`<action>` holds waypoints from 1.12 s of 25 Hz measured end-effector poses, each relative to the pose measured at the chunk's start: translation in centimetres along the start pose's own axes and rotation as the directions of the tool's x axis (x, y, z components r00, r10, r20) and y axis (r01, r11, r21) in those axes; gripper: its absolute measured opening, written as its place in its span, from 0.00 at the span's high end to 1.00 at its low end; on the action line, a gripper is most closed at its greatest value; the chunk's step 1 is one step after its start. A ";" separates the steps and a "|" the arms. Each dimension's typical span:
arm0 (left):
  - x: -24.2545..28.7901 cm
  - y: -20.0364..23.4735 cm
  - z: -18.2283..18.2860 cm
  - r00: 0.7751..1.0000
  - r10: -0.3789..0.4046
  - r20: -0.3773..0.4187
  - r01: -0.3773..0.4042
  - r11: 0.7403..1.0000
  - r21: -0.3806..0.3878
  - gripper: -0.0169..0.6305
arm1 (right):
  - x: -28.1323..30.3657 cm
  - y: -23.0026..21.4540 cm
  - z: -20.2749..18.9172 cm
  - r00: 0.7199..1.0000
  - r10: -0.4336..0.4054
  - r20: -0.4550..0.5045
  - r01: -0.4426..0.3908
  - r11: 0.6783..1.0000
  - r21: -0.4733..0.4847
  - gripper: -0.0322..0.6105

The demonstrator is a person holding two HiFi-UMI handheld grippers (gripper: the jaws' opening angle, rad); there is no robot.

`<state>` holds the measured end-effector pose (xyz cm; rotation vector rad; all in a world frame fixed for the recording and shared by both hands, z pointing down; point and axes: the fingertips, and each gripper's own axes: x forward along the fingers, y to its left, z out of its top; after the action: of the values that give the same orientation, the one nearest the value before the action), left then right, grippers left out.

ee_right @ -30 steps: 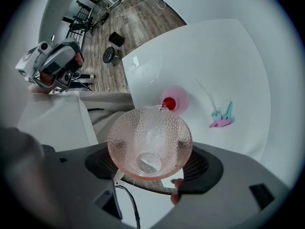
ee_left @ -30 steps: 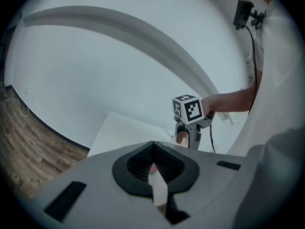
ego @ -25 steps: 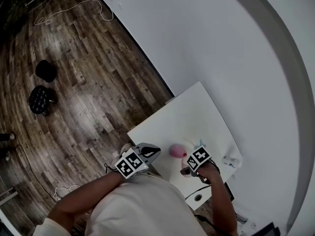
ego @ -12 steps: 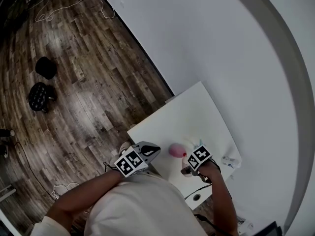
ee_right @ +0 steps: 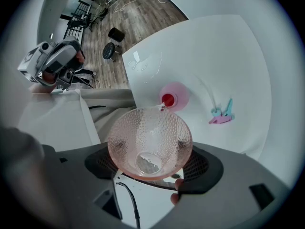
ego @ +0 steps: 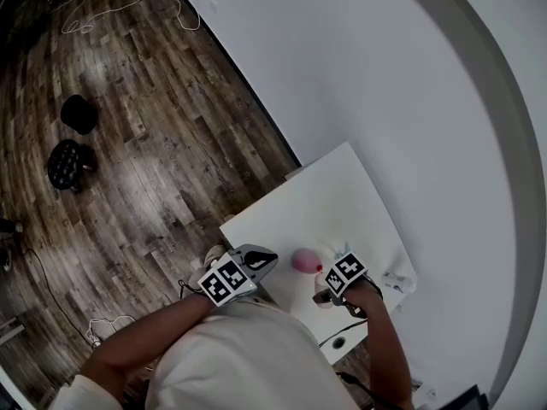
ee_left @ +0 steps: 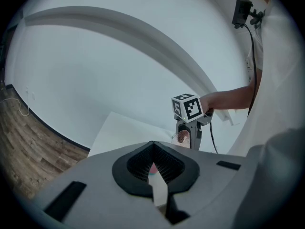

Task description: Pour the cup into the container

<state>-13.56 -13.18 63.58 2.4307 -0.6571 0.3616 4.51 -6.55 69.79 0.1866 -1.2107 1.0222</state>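
A pink dimpled cup [ee_right: 150, 142] is clamped in my right gripper [ee_right: 151, 151], tipped forward with its inside facing the camera. Its rim hangs just over the red mouth of a small pink container [ee_right: 174, 97] standing on the white table [ee_right: 214, 56]. Only a little clear residue shows at the cup's bottom. In the head view the right gripper [ego: 327, 273] is right beside the container [ego: 304, 260]. My left gripper [ego: 263, 260] is shut and empty, held at the table's near left edge. From the left gripper view its jaws [ee_left: 153, 149] point toward the cup [ee_left: 182, 137].
A blue and pink clip-like piece [ee_right: 221, 114] lies on the table to the right of the container. A small white object [ego: 400, 282] sits at the table's right edge. Two dark stools [ego: 68, 143] stand on the wooden floor to the left. The white wall [ego: 385, 75] runs behind the table.
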 end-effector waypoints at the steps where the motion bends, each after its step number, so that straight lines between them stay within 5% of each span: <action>1: 0.0 0.0 0.0 1.000 0.001 0.001 -0.001 1.000 -0.001 0.96 | -0.1 0.0 0.0 1.000 0.000 -0.001 0.000 1.000 -0.001 0.37; 28: -0.9 0.3 -0.9 0.999 0.037 0.033 -0.036 0.999 -0.031 0.96 | -0.7 0.2 0.5 0.998 -0.001 -0.064 -0.001 1.000 -0.029 0.37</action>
<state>-14.55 -12.56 64.06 2.4036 -0.7170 0.3234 3.97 -7.14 69.34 0.1306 -1.1671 1.0029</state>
